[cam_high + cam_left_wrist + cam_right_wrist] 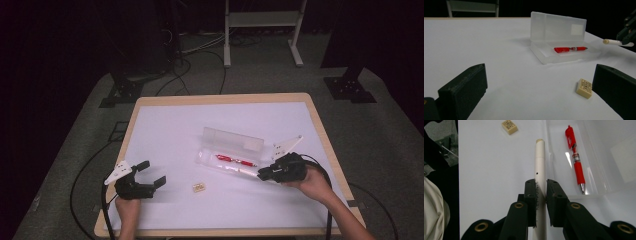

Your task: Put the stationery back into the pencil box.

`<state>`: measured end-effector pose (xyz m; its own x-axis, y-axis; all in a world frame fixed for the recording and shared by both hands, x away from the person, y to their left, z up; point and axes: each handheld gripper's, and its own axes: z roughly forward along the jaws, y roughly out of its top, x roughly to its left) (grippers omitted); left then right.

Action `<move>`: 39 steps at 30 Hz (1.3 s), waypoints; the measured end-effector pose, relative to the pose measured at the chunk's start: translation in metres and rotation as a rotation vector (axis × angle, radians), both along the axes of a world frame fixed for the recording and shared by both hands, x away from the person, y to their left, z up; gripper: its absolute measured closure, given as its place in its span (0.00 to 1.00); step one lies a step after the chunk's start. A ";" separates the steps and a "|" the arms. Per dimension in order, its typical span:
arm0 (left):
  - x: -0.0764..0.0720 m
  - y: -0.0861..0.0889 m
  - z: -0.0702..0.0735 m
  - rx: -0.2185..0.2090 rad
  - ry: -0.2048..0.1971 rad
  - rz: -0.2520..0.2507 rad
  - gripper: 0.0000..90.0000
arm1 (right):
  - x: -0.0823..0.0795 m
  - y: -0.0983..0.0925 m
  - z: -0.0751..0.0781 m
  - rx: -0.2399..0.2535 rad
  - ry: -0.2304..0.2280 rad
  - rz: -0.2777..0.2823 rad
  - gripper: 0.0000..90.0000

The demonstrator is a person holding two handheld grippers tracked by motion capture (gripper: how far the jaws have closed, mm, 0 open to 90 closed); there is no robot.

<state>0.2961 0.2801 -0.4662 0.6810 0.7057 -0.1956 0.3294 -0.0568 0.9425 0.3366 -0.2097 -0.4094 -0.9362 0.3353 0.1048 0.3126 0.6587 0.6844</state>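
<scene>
A clear plastic pencil case (227,152) (564,47) (599,157) lies open mid-table with its lid up. A red pen (235,160) (570,49) (575,157) lies in its tray. My right gripper (261,174) (540,195) is shut on a white pen (246,171) (612,42) (540,167), held just above the table at the case's near right edge. A small cream eraser (199,187) (584,88) (509,126) sits on the table between the grippers. My left gripper (152,172) (536,87) rests open at the front left, with nothing between its jaws.
The white table top (170,125) has a wooden rim. Cables trail across the grey floor (200,70) beyond the far edge, where a metal stand (262,30) is placed.
</scene>
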 end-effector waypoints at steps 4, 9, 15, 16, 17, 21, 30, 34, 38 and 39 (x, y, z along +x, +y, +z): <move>0.000 0.000 0.000 0.000 0.000 0.001 0.00 | 0.004 0.003 0.003 0.001 -0.002 0.000 0.87; 0.000 0.000 0.000 -0.001 0.000 0.001 0.00 | 0.010 0.011 0.007 0.009 -0.004 0.006 0.87; 0.000 0.000 0.000 -0.001 0.000 0.000 0.00 | 0.016 0.022 0.010 0.003 -0.007 0.020 0.87; 0.000 0.000 0.000 -0.002 0.000 -0.001 0.00 | 0.017 0.023 0.011 0.001 -0.007 0.022 0.87; 0.000 0.000 0.000 -0.002 0.000 -0.001 0.00 | 0.018 0.024 0.011 0.000 -0.010 0.025 0.87; 0.000 0.000 0.000 0.000 0.000 0.000 0.00 | 0.021 0.029 0.013 0.006 -0.009 0.028 0.87; 0.000 0.000 0.000 -0.001 -0.001 -0.001 0.00 | 0.029 0.038 0.018 -0.001 -0.015 0.039 0.87; 0.000 0.000 0.000 -0.001 -0.001 -0.001 0.00 | 0.031 0.042 0.019 0.005 -0.008 0.038 0.87; 0.000 0.001 0.000 -0.004 0.000 0.000 0.00 | 0.034 0.047 0.019 -0.008 -0.007 0.047 0.87; 0.000 0.001 0.000 -0.004 0.000 0.000 0.00 | 0.035 0.049 0.019 -0.007 -0.004 0.045 0.87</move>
<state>0.2961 0.2808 -0.4660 0.6811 0.7048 -0.1984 0.3293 -0.0529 0.9427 0.3715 -0.1610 -0.3907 -0.9509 0.2934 0.0990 0.2798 0.6770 0.6807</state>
